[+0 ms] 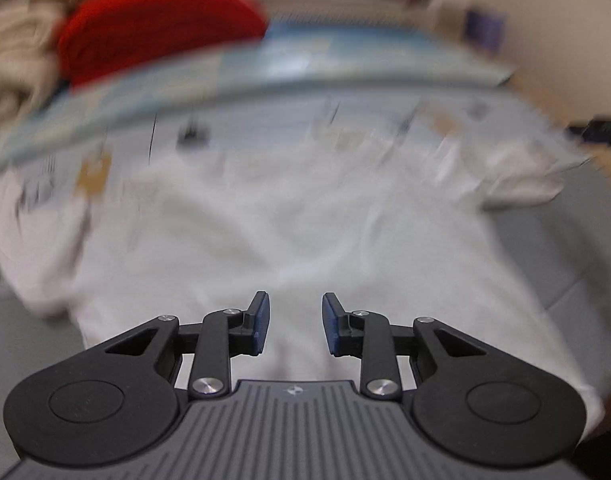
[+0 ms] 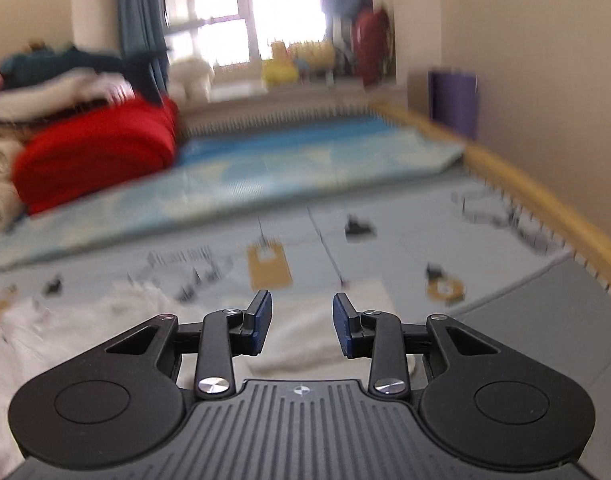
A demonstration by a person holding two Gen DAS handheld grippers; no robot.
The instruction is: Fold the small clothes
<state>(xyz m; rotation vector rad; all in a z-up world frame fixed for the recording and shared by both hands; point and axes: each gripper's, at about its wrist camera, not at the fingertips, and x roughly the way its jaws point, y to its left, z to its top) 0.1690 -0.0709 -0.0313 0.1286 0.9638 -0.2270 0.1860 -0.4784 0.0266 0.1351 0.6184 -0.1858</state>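
Observation:
A white garment lies spread flat on a grey printed mat; one sleeve sticks out at the right. My left gripper hovers over the garment's near part, open and empty. In the right wrist view the same white garment shows at the lower left, with a part of it under my right gripper. That gripper is open and empty. Both views are blurred by motion.
A red folded cloth and a pile of cream and dark clothes sit at the back left. A blue mat lies beyond the grey one. A wooden rail borders the right side. A purple roll stands by the wall.

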